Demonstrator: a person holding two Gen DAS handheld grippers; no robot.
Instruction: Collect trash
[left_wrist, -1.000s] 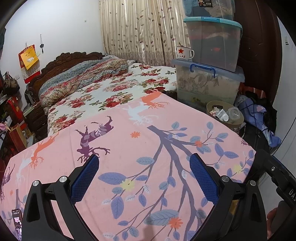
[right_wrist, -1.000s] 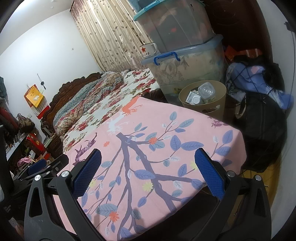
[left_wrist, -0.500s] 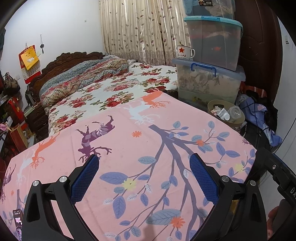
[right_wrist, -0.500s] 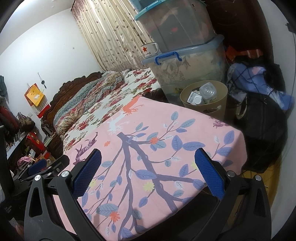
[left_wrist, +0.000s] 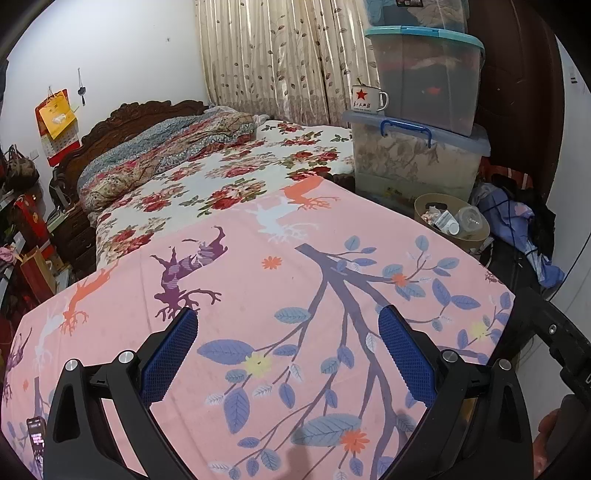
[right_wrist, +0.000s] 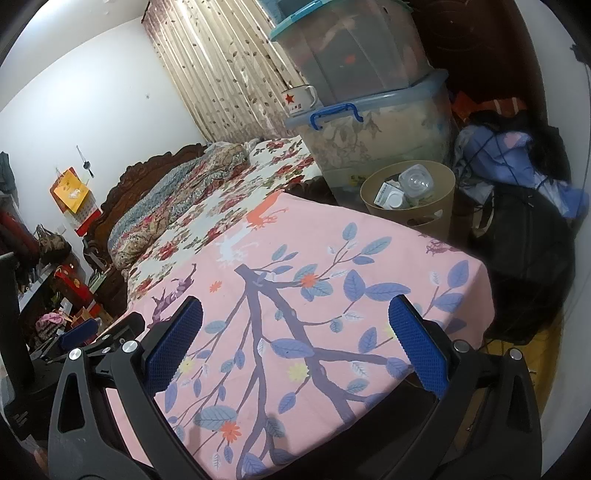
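Observation:
A tan waste bin (left_wrist: 476, 236) (right_wrist: 439, 195) stands on the floor beyond the far right edge of the pink-clothed table (left_wrist: 280, 280) (right_wrist: 317, 295). It holds a clear plastic bottle (right_wrist: 415, 181), a white carton (right_wrist: 388, 195) and other scraps. My left gripper (left_wrist: 288, 325) is open and empty over the table's near part. My right gripper (right_wrist: 295, 314) is open and empty over the table's right side. The left gripper also shows at the lower left of the right wrist view (right_wrist: 79, 332).
Two stacked plastic storage boxes (left_wrist: 417, 158) with a white star mug (left_wrist: 367, 98) stand behind the bin. A floral bed (left_wrist: 221, 173) lies beyond the table. Clothes and a black bag (right_wrist: 524, 236) are piled right of the bin. Cluttered shelves (left_wrist: 22, 240) are at left.
Both views have shifted slightly; the bin sits a little higher and farther in frame. Both grippers stay open and empty.

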